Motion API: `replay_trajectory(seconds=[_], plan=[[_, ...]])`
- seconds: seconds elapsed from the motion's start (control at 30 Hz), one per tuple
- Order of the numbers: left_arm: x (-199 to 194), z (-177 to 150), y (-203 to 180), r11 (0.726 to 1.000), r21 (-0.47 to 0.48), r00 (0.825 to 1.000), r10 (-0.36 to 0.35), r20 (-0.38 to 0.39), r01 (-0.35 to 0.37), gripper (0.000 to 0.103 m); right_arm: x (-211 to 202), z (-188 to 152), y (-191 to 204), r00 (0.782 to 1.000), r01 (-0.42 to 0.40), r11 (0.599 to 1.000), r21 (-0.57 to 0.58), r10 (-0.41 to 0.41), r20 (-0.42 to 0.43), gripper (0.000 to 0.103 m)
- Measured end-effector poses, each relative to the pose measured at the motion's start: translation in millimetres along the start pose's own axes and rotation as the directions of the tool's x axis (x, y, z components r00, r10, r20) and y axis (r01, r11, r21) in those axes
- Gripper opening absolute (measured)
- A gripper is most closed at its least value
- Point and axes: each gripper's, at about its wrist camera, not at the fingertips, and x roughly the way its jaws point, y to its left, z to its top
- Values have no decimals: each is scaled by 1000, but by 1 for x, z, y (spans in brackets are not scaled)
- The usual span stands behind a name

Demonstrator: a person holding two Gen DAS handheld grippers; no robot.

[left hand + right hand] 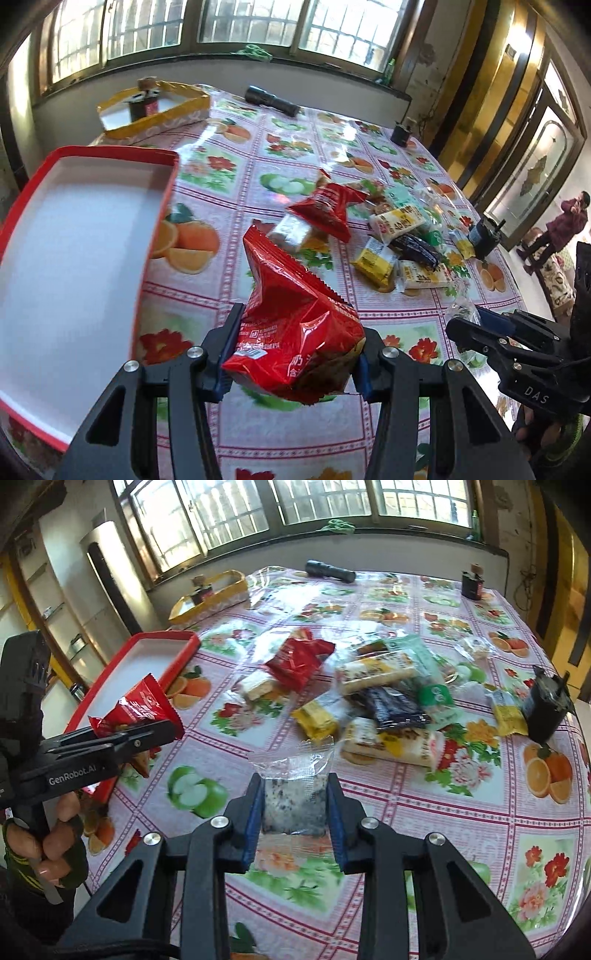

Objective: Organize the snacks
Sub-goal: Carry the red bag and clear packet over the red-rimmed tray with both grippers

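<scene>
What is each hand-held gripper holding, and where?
Left hand-held gripper: red snack bag, squeezed at its lower sides. Right hand-held gripper: clear-wrapped snack, by its sides.

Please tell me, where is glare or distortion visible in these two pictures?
Left wrist view: fisheye bends the window frames, and the red tray looks slightly blurred. Right wrist view: window light glares on the glossy tablecloth, and the table edge curves.

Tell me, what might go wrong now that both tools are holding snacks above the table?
The left tool pinches the puffy red packet only near its lower end, so it could slip or get crushed. The right tool grips a clear-wrapped snack by a slippery wrapper that might slide out. The two tools are close together, so reaching the red tray could make them bump.
</scene>
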Motion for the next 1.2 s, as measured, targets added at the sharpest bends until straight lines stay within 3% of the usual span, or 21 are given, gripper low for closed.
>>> replay_trajectory(seconds=[0.5,0.8,1.2], plan=[[-57,-3,57,989,-83,986,132,98,-124,50,14,12,55,990,-144,988,-64,143,-20,34],[-77,-9,114,960,-198,969,222,111,-197,50,44,26,121,959,-281,950,-135,272,-79,34],[-76,-16,144,942,-244,960,262,99,-232,50,78,38,177,926,-373,913,-165,355,-128,34]])
